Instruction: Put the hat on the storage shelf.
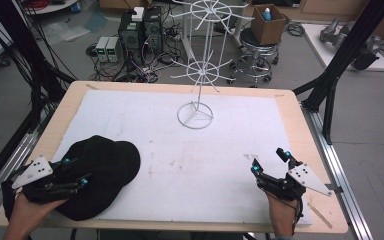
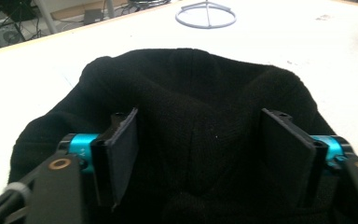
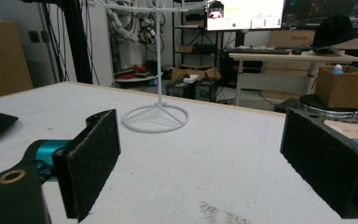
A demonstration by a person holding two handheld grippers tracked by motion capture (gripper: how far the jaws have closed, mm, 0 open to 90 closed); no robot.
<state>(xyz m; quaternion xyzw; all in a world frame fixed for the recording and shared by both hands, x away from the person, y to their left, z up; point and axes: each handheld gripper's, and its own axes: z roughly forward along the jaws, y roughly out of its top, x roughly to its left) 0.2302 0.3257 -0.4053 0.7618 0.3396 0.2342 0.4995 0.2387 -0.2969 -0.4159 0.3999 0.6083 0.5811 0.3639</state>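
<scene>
Left claw (image 1: 75,171) at the desk's (image 1: 290,117) near-left corner, jaws wide, straddling the black cap (image 1: 111,165) without closing on it, right claw (image 1: 270,161) wide and empty, near-right, angled toward the white wire rack (image 1: 198,75).

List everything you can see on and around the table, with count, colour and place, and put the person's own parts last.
black knitted fabric cap: one, black, near left corner of the table, under the left tongs.
white wire display stand with spoked tiers: one, white, far middle of the table.
white foam sheet: one, white, covering the tabletop.
light wooden table: one, tan, centre.
brown cardboard box: one, brown, on a stool beyond the table, blue-capped bottle inside.
computer towers: two, dark, on the floor behind.
left tongs: one, black, jaws open over the cap.
right tongs: one, black, jaws open, near right corner.
</scene>
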